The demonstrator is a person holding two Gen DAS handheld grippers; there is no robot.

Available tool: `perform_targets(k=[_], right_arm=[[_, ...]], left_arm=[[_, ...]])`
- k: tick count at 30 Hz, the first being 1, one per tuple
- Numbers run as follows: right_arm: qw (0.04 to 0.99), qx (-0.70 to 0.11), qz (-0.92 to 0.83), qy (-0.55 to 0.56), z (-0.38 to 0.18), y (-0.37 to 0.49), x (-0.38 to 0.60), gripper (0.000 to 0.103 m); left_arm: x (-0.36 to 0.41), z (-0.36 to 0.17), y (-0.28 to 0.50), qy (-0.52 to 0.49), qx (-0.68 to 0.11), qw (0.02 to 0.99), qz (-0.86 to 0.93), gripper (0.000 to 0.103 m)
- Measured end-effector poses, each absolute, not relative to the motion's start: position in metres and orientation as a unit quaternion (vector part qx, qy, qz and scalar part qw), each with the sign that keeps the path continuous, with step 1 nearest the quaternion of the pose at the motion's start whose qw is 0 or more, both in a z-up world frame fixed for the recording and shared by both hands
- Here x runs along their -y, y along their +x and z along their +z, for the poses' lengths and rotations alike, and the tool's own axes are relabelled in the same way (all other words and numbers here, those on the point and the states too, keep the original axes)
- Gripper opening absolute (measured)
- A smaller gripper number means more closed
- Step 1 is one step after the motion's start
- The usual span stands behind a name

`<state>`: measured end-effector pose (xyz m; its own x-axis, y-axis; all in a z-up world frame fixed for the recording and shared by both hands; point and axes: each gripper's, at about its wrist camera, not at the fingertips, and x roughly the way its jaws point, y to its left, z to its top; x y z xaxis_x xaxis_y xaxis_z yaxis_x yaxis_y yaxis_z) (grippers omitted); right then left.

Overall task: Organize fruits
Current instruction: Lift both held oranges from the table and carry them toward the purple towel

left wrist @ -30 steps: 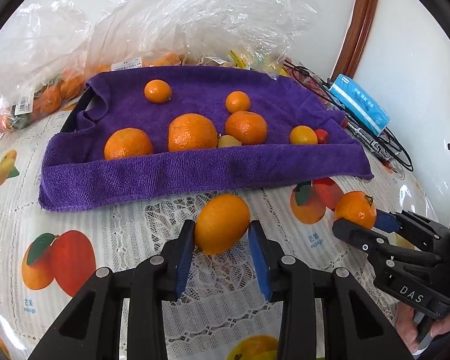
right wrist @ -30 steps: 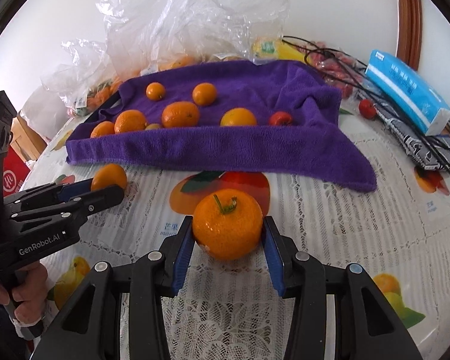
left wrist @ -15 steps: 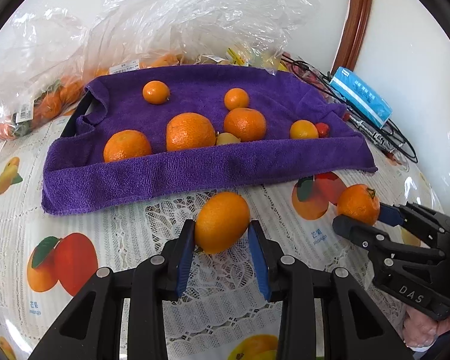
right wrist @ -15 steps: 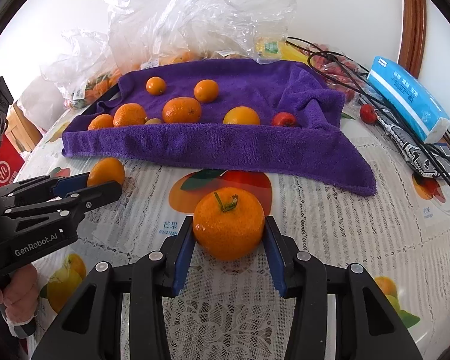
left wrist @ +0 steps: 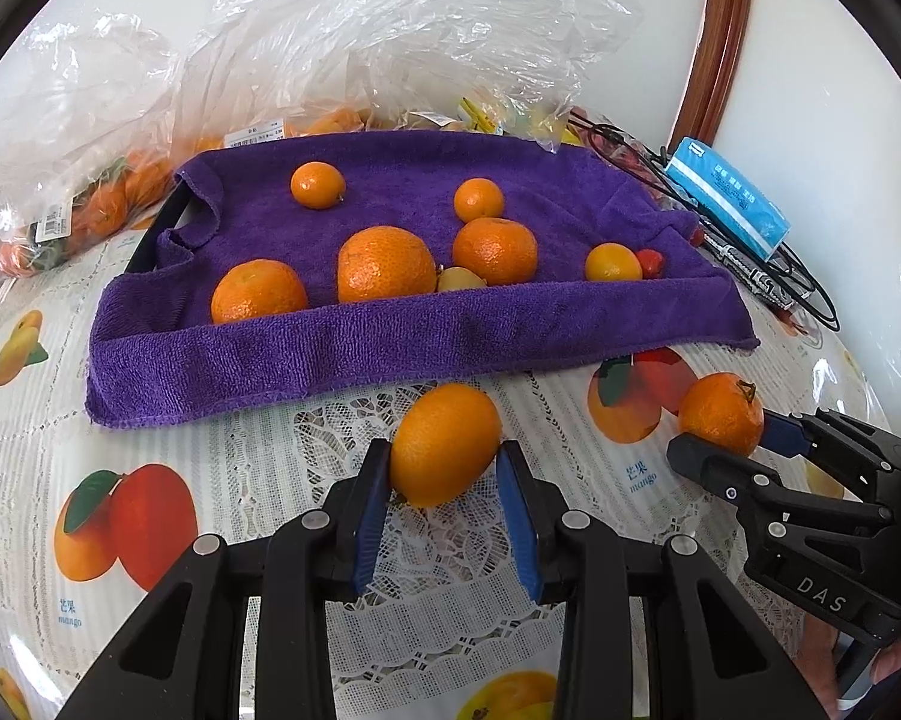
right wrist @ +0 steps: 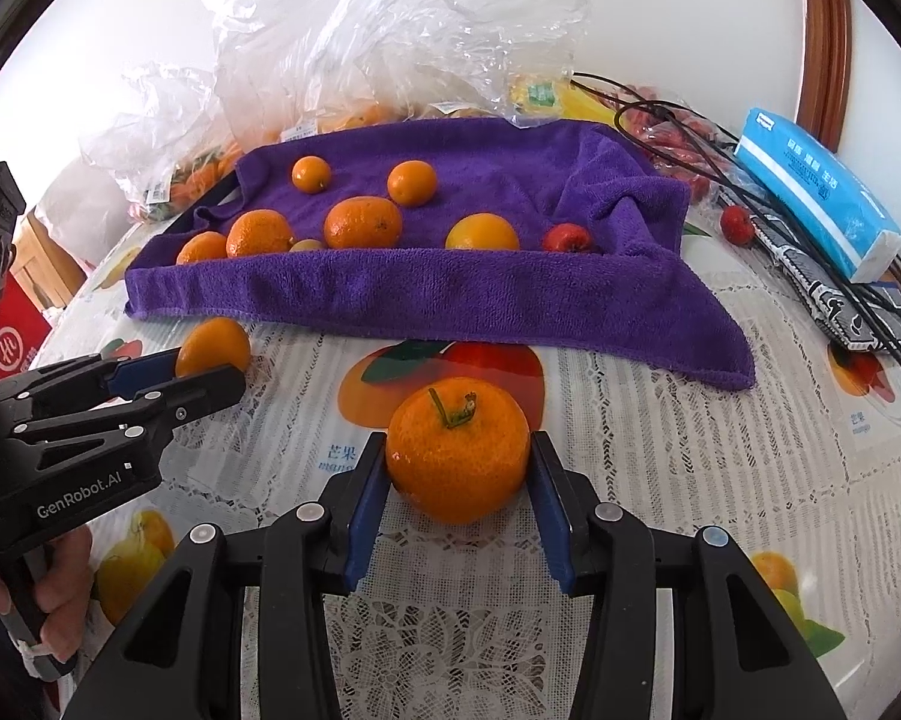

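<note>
Currently transport step judged in hand. Smooth oval orange (left wrist: pixel 444 444) clamped in left tool (left wrist: pixel 444 480), stemmed mandarin (right wrist: pixel 456 456) clamped in right tool (right wrist: pixel 456 480); jaws partly closed on each. Both held just short of purple towel (left wrist: pixel 390 336) near edge, over tabletop (right wrist: pixel 660 450). Next: carry over towel fold, release among fruit already laid there.

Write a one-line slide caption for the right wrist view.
Right gripper clamps a stemmed orange above the tablecloth; left gripper holds another beside the purple towel.
</note>
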<state>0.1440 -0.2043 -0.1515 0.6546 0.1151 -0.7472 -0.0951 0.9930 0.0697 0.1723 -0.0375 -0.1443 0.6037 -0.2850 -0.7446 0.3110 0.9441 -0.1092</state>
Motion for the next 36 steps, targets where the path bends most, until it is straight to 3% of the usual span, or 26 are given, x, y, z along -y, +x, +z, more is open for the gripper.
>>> perform_targets(k=[16,36], right_arm=[[0.92,-0.391,0.025,0.022,-0.141,0.123,0.205,0.043],[0.933,-0.351,-0.054,0.051,-0.082,0.069,0.192,0.043]], left_arm=[[0.039,-0.139,0.162,0.023,-0.404,0.898,-0.175,0.033],[0.025,-0.108,0.125,0.029,-0.387,0.893,-0.23,0.033]])
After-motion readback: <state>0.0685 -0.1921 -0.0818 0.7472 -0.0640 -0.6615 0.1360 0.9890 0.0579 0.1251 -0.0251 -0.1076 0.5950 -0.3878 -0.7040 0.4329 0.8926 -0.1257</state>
